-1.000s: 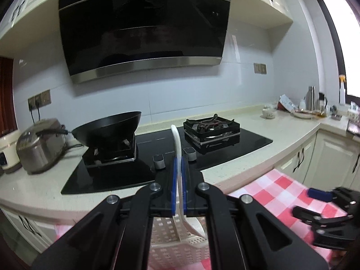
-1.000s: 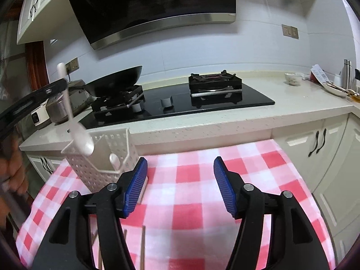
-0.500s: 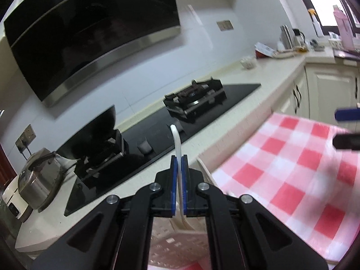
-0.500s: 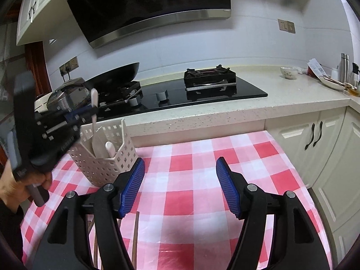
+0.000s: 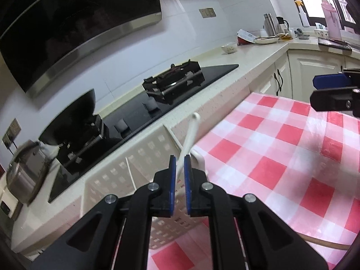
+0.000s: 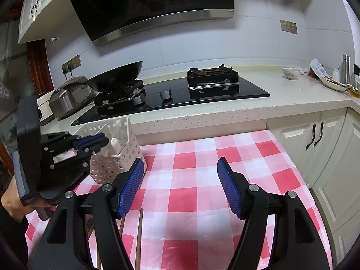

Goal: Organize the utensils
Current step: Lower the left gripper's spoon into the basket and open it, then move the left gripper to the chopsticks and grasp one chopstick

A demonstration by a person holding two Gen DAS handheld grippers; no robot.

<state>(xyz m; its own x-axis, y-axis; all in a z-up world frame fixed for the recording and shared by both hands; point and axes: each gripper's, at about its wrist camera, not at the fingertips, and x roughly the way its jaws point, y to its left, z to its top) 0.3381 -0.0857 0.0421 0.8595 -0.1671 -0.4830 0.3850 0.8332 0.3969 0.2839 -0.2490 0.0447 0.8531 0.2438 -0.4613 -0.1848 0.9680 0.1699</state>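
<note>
My left gripper (image 5: 179,165) is over the white perforated utensil basket (image 5: 144,157); its pads stand slightly apart around the thin handle of a white spoon (image 5: 190,135) that leans in the basket. From the right wrist view the left gripper (image 6: 99,140) sits at the basket (image 6: 117,157), and a white spoon handle (image 6: 115,145) sticks up inside. My right gripper (image 6: 180,184) is open and empty above the red checked tablecloth (image 6: 202,180). Wooden chopsticks (image 6: 139,231) lie on the cloth below it.
A counter (image 6: 292,96) with a black hob (image 6: 180,94), a wok (image 6: 117,76) and a rice cooker (image 6: 67,96) runs behind the table. White cabinets (image 6: 326,146) stand at the right. A small bowl (image 6: 290,73) and bottles sit at the far right of the counter.
My left gripper has lowered the white spoon into the basket and tilted down; its pads have parted slightly and the spoon now leans to the right. My right gripper stayed open over the cloth.
</note>
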